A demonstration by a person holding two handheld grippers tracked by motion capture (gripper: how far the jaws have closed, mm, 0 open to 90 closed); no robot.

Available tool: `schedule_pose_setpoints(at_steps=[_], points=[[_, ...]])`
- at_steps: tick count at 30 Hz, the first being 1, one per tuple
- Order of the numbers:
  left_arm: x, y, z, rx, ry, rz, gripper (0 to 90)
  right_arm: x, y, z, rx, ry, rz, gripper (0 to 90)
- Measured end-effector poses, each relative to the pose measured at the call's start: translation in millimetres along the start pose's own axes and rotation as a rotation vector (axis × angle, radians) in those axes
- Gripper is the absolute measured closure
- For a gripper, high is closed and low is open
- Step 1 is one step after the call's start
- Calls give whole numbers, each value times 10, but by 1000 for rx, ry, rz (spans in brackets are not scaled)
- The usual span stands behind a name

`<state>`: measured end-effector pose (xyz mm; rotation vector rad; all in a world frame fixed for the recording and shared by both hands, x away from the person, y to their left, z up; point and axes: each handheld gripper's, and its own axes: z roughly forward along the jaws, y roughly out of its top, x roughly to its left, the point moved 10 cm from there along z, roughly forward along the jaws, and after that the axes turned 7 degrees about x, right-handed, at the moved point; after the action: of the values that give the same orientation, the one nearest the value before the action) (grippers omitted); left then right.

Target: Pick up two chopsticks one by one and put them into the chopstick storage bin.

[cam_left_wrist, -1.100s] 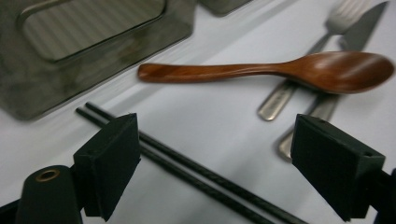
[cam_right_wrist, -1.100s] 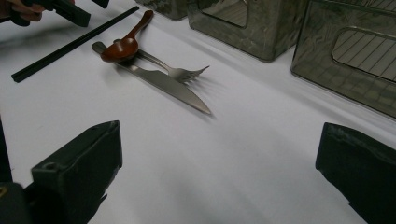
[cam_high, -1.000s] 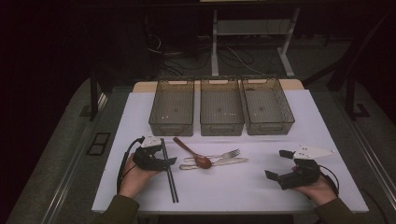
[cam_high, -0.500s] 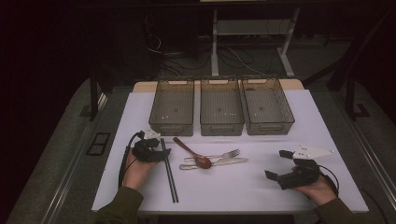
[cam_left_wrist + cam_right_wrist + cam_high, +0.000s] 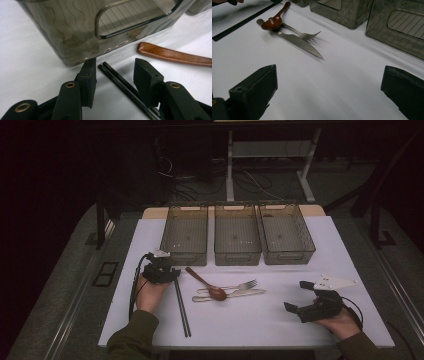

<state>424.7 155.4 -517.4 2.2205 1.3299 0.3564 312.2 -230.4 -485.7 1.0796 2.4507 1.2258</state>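
Observation:
A pair of black chopsticks [image 5: 181, 307] lies on the white table, pointing away from me. My left gripper [image 5: 169, 275] sits low over their far end, just in front of the left bin [image 5: 184, 256]. In the left gripper view the chopsticks [image 5: 117, 80] run between the jaws of the left gripper [image 5: 115, 65], which have just been closing; a gap still shows on both sides, so the pads do not press. My right gripper [image 5: 296, 295] rests at the table's right front, the same right gripper [image 5: 329, 82] wide open over bare table.
A brown wooden spoon [image 5: 205, 282], a metal fork [image 5: 240, 286] and a knife [image 5: 240, 294] lie together mid-table, right of the chopsticks. Three smoky transparent bins stand in a row at the back: left, middle [image 5: 237, 255] and right [image 5: 287, 255]. The floor beyond is dark.
My left hand has slid away from me along the chopsticks toward the left bin, and its jaws have narrowed around them. The right hand has stayed put.

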Motion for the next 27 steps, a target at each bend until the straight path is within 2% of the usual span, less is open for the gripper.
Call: schedule_pose_setpoints(at_steps=[9,27], points=[[-38,3,9,21,37,18,596,4,-6,3,5,0,2,1],[-24,11,9,25,26,26,710,7,-13,8,12,2,3,1]])
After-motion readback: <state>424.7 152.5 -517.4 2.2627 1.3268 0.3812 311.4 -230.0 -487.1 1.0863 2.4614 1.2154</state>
